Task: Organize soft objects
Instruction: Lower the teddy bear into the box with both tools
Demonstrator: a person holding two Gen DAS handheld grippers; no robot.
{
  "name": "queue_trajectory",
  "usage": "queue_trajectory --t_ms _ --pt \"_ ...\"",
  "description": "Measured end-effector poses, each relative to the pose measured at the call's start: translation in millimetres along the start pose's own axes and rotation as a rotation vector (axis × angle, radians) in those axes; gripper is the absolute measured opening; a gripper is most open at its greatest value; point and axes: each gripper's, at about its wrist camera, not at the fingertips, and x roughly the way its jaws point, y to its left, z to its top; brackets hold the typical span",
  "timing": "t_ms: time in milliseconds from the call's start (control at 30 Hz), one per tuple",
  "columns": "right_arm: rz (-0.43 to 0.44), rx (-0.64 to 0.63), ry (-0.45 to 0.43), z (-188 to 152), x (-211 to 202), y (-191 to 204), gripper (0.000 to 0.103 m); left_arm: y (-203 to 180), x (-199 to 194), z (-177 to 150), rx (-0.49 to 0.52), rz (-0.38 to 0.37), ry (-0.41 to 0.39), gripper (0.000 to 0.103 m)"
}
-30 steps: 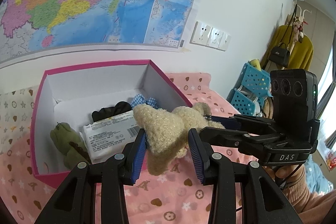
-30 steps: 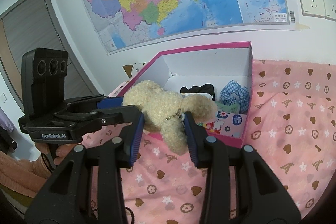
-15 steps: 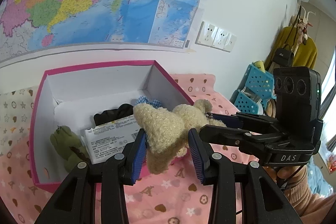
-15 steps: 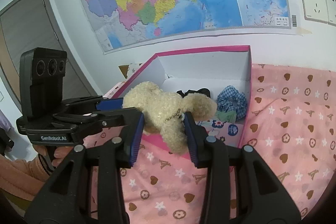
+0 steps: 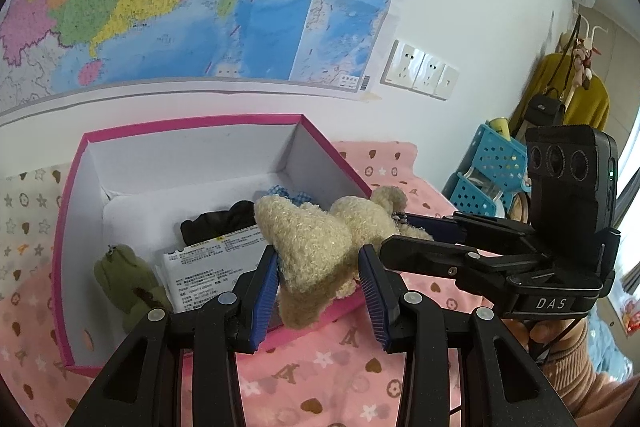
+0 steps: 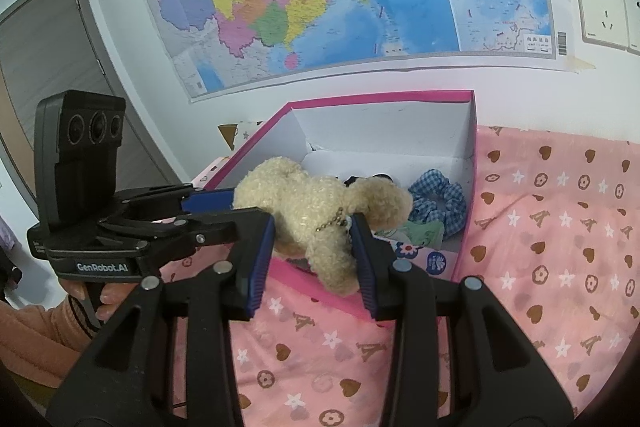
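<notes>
Fuzzy beige plush bear (image 5: 320, 247) likely light, squashy, non-slip. Left tool (image 5: 318, 291) and right tool (image 6: 312, 251) both clamped on limbs; torso grip probably firmer.

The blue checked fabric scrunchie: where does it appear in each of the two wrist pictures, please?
Left wrist: the blue checked fabric scrunchie only peeks out at centre, behind the beige fluffy plush bear.
Right wrist: it lies in plain view right of centre, in the box's right corner.
Shared landmark: the pink-rimmed white cardboard box.
</notes>
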Motion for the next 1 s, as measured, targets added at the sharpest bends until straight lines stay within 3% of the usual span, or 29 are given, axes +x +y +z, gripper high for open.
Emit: queue_trajectory --t_ms 1000 --pt "-0.02 0.019 0.013 6 8 -8 0.041 6 16 5 -0.022 0.001 0.025 0.039"
